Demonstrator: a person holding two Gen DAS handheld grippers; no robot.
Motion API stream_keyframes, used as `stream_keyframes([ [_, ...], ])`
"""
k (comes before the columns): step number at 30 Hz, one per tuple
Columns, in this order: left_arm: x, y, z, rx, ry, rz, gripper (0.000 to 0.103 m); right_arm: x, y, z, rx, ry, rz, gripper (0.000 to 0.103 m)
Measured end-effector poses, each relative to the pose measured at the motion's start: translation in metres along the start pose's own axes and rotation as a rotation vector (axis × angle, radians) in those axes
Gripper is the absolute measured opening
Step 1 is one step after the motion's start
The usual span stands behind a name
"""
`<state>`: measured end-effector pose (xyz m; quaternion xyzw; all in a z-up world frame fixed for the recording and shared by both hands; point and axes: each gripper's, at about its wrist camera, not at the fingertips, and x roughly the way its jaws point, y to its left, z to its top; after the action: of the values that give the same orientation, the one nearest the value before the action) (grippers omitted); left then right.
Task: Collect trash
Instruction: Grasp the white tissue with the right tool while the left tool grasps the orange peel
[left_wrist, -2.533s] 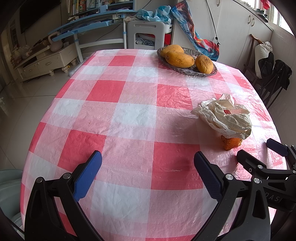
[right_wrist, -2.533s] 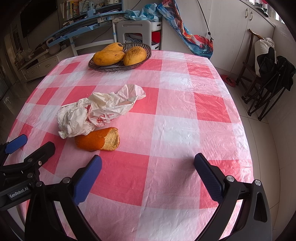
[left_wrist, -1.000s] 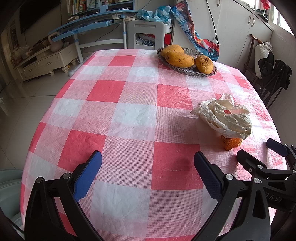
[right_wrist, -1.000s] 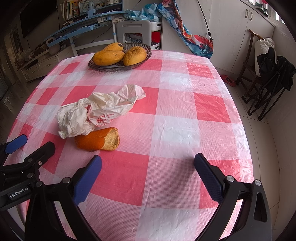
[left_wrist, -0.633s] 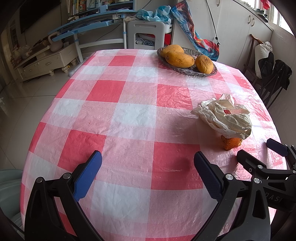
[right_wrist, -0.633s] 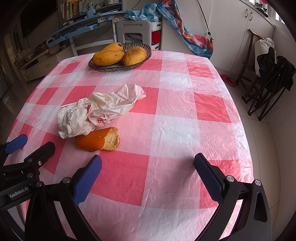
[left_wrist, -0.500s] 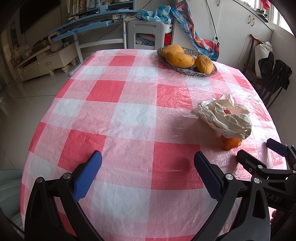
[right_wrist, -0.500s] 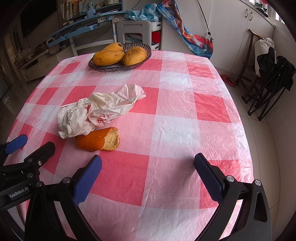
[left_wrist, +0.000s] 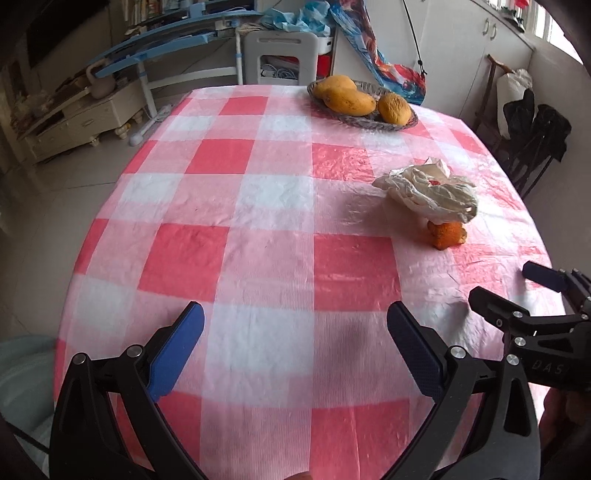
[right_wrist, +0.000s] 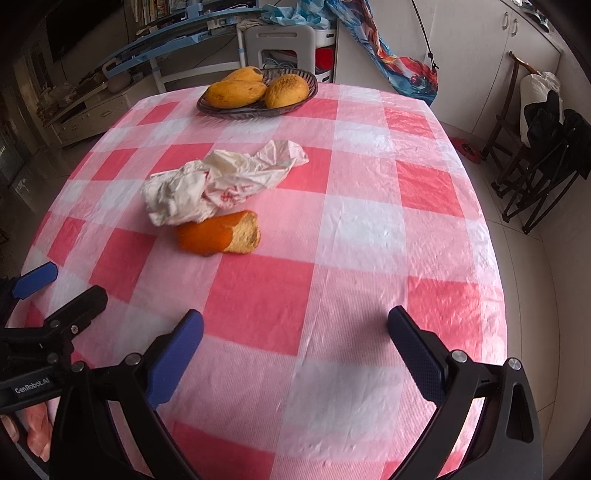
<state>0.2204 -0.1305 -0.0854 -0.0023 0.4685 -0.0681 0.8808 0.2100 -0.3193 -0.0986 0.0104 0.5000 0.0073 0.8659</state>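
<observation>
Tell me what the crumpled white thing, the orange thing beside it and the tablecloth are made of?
The crumpled white thing looks like thin plastic, probably a bag: soft creases, slight sheen, red print. The orange thing seems to be fruit peel, dimpled orange outside and pale inside. The tablecloth looks like plastic sheet: glossy highlights over a fine woven texture.

Checked table (right_wrist: 369, 229): crumpled bag (right_wrist: 218, 181), peel (right_wrist: 218, 236), fruit basket (right_wrist: 258, 99)

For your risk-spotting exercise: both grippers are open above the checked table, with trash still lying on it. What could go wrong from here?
1. The orange peel lies partly under the crumpled plastic bag; grabbing the bag may drag or roll it.
2. The thin bag could slip from the right gripper.
3. The mangoes in the basket might be mistaken for trash.
</observation>
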Motion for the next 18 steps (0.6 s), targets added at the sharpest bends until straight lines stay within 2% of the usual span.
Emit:
stream_keyframes([
  [4,-0.038,0.012,-0.017,-0.019,-0.063,-0.016,0.096,-0.026,0.002,-0.012,0.020,-0.057,0.021,0.096],
  [9,-0.084,0.009,-0.027,0.043,-0.134,-0.006,0.096,-0.057,0.006,-0.021,0.042,-0.181,0.067,0.096],
  [13,-0.103,0.013,-0.032,0.049,-0.145,-0.056,0.096,-0.069,0.022,-0.001,-0.031,-0.277,0.070,0.096],
  [16,-0.103,0.015,-0.033,0.044,-0.138,-0.071,0.096,-0.056,0.036,0.033,-0.102,-0.253,0.055,0.096],
  [18,-0.099,0.018,-0.031,0.026,-0.132,-0.085,0.096,-0.035,0.046,0.057,-0.162,-0.188,0.024,0.095],
])
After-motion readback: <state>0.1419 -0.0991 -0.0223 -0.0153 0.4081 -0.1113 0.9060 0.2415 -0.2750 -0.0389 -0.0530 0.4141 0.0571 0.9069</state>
